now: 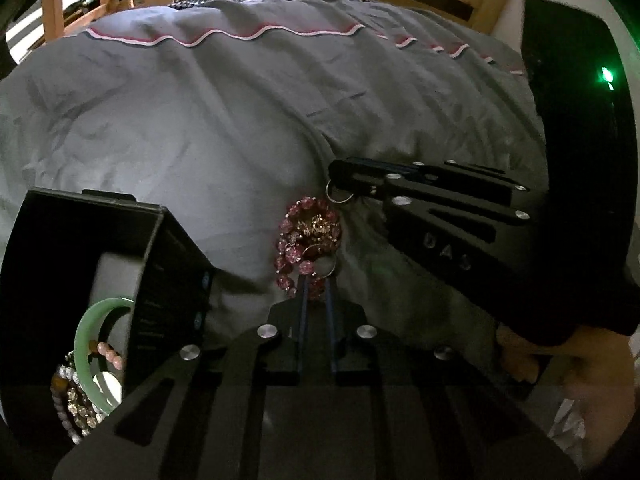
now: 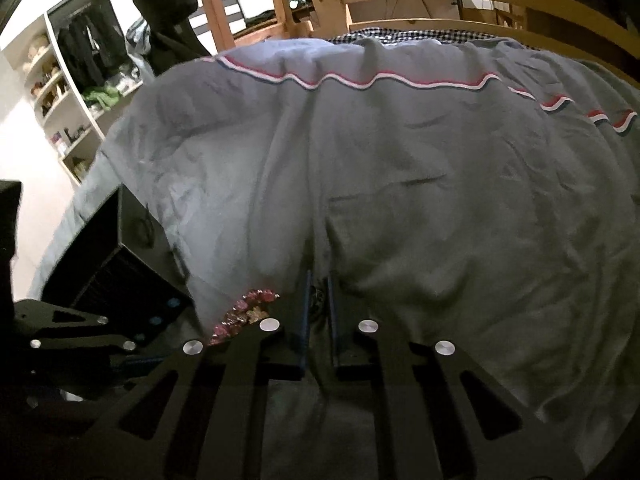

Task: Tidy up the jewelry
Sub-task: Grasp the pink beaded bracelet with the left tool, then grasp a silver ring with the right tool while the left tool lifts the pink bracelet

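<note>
Pink beaded bracelet (image 1: 308, 240), with a gold charm at its centre, lies on the grey duvet (image 1: 200, 128) at mid-frame in the left wrist view, just right of the black box (image 1: 168, 264). Left gripper (image 1: 316, 280) has its fingers nearly closed around a small silver ring (image 1: 325, 266) at the bracelet's lower edge, probably to lift it toward the box. Right gripper (image 1: 340, 184), entering from the right, pinches a second silver ring (image 1: 338, 194) just above the bracelet. Only this view shows the box interior at lower left, holding a green bangle (image 1: 94, 332) and other beaded bracelets (image 1: 76, 404). In the right wrist view, the bracelet is a partial pink cluster at lower left, and the narrow finger gap reveals only something small and dark.
</note>
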A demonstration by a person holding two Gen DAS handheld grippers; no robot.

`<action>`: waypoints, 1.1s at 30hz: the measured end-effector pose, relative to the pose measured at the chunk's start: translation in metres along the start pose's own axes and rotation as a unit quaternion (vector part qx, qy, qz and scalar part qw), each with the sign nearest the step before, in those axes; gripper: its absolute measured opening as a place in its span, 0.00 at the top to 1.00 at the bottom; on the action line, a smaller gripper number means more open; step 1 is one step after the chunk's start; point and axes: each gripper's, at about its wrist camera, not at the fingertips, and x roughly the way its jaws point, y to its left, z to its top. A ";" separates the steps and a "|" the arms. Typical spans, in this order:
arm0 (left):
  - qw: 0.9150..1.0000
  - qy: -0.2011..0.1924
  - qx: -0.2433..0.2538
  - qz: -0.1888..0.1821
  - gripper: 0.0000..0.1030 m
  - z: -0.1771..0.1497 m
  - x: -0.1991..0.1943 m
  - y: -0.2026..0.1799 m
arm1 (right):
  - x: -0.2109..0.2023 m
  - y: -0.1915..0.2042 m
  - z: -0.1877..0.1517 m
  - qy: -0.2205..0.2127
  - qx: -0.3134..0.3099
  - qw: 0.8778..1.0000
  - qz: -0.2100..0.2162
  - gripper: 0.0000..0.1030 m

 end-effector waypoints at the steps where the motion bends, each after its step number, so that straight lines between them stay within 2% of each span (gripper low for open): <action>1: 1.000 -0.002 -0.003 -0.002 0.93 0.001 -0.002 0.001 | -0.002 -0.001 0.001 -0.003 0.004 1.000 0.005 0.92; 9: 1.000 -0.024 -0.015 -0.002 0.93 0.006 -0.019 0.006 | -0.015 -0.009 0.006 -0.022 0.035 0.999 0.036 0.93; 10: 1.000 -0.027 -0.015 -0.003 0.93 0.007 -0.022 0.007 | -0.018 -0.010 0.008 -0.026 0.039 0.998 0.041 0.99; 15: 0.999 -0.042 -0.017 -0.011 0.93 0.005 -0.037 0.009 | -0.027 -0.010 0.013 -0.041 0.044 0.997 0.046 0.99; 20: 0.999 -0.044 -0.013 -0.010 0.93 0.006 -0.038 0.007 | -0.014 -0.006 0.010 0.000 0.036 0.998 0.048 0.99; 24: 0.998 -0.055 -0.013 -0.011 0.93 0.007 -0.051 0.009 | 0.000 0.007 0.002 0.042 -0.006 0.998 0.055 0.96; 25: 0.998 -0.057 -0.013 -0.010 0.93 0.007 -0.054 0.009 | 0.001 0.010 0.001 0.047 -0.014 0.997 0.051 0.94; 27: 0.998 -0.066 -0.013 -0.011 0.93 0.006 -0.063 0.012 | 0.006 0.017 -0.002 0.056 -0.035 0.997 0.031 0.74; 28: 0.997 -0.069 -0.014 -0.011 0.93 0.007 -0.067 0.013 | 0.007 0.018 -0.004 0.058 -0.039 0.997 0.025 0.50; 29: 0.997 -0.073 -0.015 -0.011 0.93 0.006 -0.071 0.015 | 0.007 0.019 -0.005 0.057 -0.043 0.997 0.025 0.39; 33: 0.996 -0.083 -0.017 -0.010 0.93 0.003 -0.084 0.020 | 0.012 0.024 -0.008 0.065 -0.061 0.996 0.009 0.41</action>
